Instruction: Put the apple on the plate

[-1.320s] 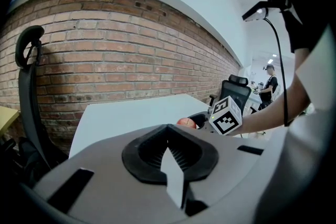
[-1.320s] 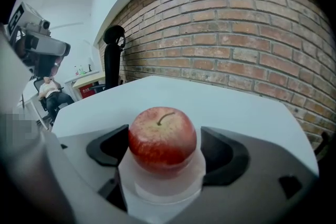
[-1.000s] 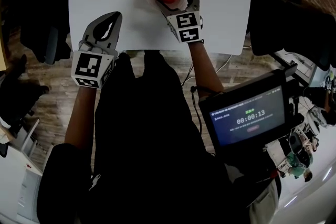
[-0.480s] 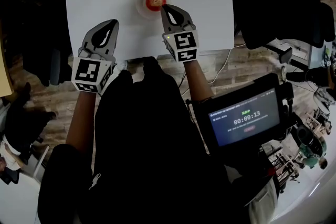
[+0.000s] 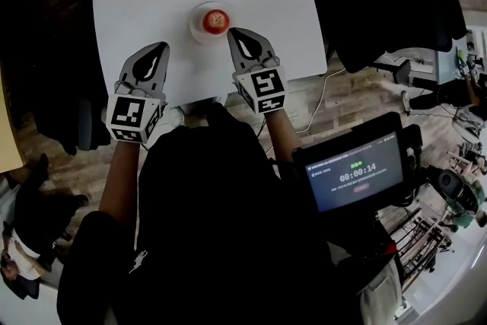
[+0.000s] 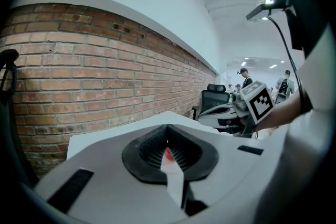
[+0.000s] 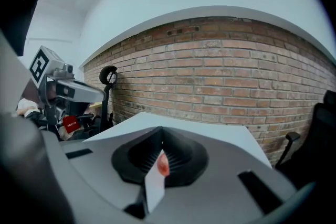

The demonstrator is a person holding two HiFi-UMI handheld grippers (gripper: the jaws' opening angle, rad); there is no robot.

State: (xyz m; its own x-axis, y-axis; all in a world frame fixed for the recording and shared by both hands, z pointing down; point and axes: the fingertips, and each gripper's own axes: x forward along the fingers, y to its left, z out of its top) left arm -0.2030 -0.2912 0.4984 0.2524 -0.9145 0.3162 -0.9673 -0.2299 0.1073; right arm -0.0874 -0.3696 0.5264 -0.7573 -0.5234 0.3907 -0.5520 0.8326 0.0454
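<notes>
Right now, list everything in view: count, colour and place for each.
table: one, white, in front of the person
plate: one, white, on the table, nearer its front edge
apple: one, red, on the plate
brick wall: one, red-brown, beyond the table
office chairs: black, right of the table; exact count unclear
screen: one, black frame with a blue timer display, at the person's right
left gripper: one, grey and black, over the table's front edge, jaws together, empty
right gripper: one, grey and black, on the near side of the plate, jaws just closed together, nothing between them
</notes>
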